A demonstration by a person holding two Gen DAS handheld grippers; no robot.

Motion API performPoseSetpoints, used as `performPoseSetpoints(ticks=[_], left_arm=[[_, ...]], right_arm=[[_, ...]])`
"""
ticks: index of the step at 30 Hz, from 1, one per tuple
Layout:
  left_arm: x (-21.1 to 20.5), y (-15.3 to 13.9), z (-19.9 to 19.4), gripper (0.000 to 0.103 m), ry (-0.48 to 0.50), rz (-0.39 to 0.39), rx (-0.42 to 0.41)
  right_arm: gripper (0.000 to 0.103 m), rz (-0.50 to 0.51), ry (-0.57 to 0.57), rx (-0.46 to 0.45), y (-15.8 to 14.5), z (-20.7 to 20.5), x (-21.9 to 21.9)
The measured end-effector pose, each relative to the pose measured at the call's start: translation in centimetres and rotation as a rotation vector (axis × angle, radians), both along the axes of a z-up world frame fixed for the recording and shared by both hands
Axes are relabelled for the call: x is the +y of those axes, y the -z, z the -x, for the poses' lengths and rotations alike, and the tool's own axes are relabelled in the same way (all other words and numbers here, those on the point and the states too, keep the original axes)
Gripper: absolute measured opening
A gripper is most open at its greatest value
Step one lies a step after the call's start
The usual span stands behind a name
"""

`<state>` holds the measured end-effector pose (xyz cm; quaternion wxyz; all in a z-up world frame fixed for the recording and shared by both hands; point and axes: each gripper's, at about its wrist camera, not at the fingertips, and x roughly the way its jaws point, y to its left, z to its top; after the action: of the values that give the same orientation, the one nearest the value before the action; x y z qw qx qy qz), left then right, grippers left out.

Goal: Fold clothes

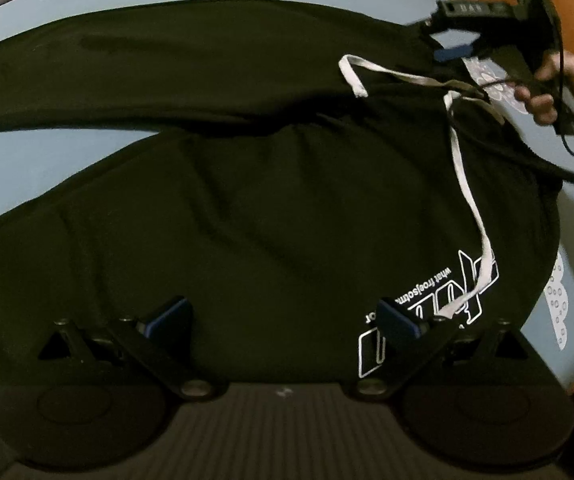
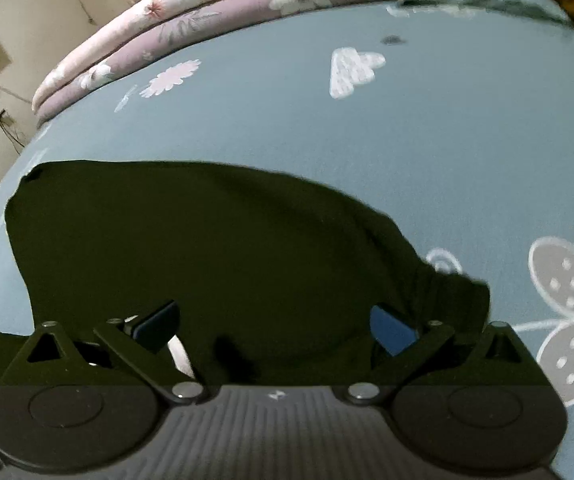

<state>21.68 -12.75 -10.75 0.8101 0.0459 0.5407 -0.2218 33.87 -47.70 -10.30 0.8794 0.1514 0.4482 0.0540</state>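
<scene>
Black hoodie [image 1: 247,208] lies spread on the bed [image 2: 407,140], drawstring [image 1: 467,184] at 2 o'clock. Left hand-held gripper [image 1: 283,320] and right hand-held gripper [image 2: 275,322] hover with jaws apart, empty. Likely the pre-grasp step: next, pinch an edge to fold.

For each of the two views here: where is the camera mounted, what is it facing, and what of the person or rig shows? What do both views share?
Left wrist: sits on the left gripper, looking along its open jaws over the black hoodie and its white drawstring; the right gripper and the hand holding it show at upper right.
Right wrist: sits on the right gripper, looking along its open jaws across one end of the black garment toward folded quilts.
Shared: the hoodie and the blue flowered bedsheet.
</scene>
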Motion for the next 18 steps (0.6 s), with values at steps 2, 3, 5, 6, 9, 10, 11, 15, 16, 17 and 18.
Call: performPoseSetpoints(ticks=[2, 3, 5, 6, 9, 10, 11, 15, 16, 17, 18], left_arm=[[0.0, 0.0, 0.0, 0.098, -0.004, 0.000, 0.002], [0.0, -0.1, 0.0, 0.098, -0.006, -0.003, 0.003], [-0.1, -0.1, 0.0, 0.098, -0.011, -0.008, 0.004], [-0.1, -0.1, -0.1, 0.098, -0.013, -0.009, 0.004], [-0.2, -0.2, 0.3, 0.098, -0.017, -0.016, 0.004], [-0.1, -0.2, 0.5, 0.098, -0.019, -0.015, 0.005], [-0.1, -0.2, 0.7, 0.098, -0.022, -0.017, 0.008], [-0.2, -0.1, 1.2, 0.098, -0.037, -0.041, 0.010], [-0.2, -0.2, 1.3, 0.098, -0.039, -0.044, 0.005], [0.0, -0.3, 1.4, 0.098, -0.043, -0.043, 0.002], [0.1, -0.4, 1.5, 0.098, -0.048, -0.042, 0.004]], right_arm=[[0.103, 0.001, -0.041, -0.027, -0.9, -0.3, 1.0], [0.103, -0.006, -0.059, -0.028, -1.0, -0.7, 1.3], [0.103, -0.009, -0.077, -0.007, -0.7, -1.6, 1.8], [0.103, -0.004, -0.077, 0.017, -0.1, -2.1, 2.0], [0.103, 0.020, -0.053, 0.085, 1.8, -3.3, 2.2], [0.103, 0.034, -0.046, 0.088, 2.2, -3.4, 2.3], [0.103, 0.071, -0.050, 0.070, 2.1, -3.7, 2.7], [0.103, 0.181, 0.003, 0.067, 1.8, -5.3, 3.4], [0.103, 0.164, 0.001, 0.071, 1.5, -5.4, 3.7], [0.103, 0.146, -0.029, 0.058, 1.0, -5.2, 4.2], [0.103, 0.125, -0.061, 0.046, 0.5, -5.0, 4.7]])
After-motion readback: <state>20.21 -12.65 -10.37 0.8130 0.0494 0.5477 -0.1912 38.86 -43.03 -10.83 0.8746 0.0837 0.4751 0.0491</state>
